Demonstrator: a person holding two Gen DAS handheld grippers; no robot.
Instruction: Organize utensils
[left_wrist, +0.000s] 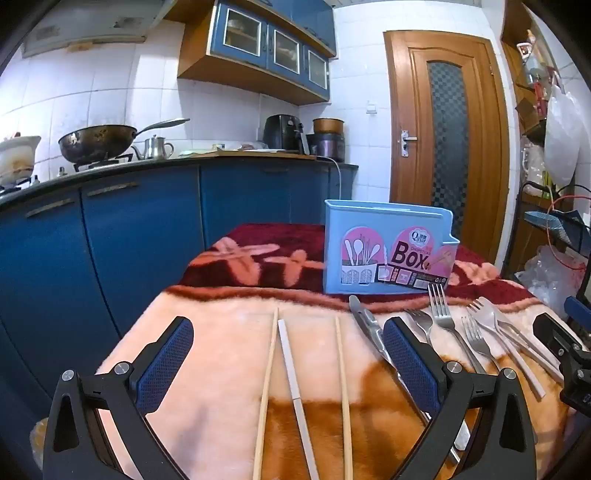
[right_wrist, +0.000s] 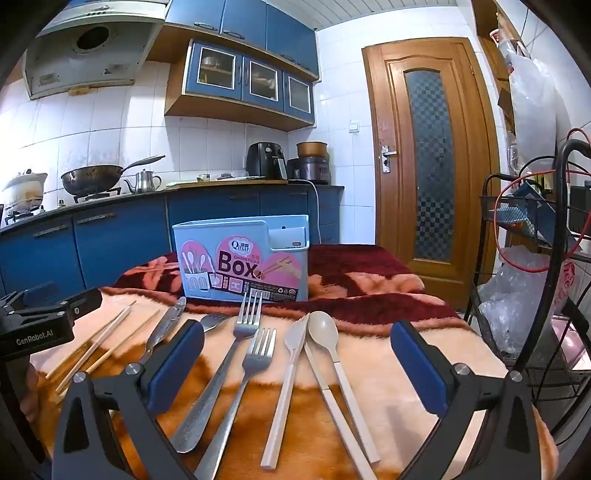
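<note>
A light blue utensil box (left_wrist: 388, 247) stands upright at the back of the blanket-covered table; it also shows in the right wrist view (right_wrist: 242, 256). My left gripper (left_wrist: 288, 347) is open above three chopsticks (left_wrist: 291, 373), with a metal knife (left_wrist: 369, 328) by its right finger. My right gripper (right_wrist: 297, 350) is open over metal forks (right_wrist: 255, 354), a beige plastic fork (right_wrist: 291, 354), a beige knife (right_wrist: 325, 384) and a beige spoon (right_wrist: 325, 336). Both grippers are empty.
A pink, orange and maroon fleece blanket (right_wrist: 369, 295) covers the table. Blue kitchen cabinets (left_wrist: 140, 225) with a wok (left_wrist: 96, 142) stand to the left. A wooden door (right_wrist: 428, 155) is behind. A wire rack (right_wrist: 535, 277) with bags stands to the right.
</note>
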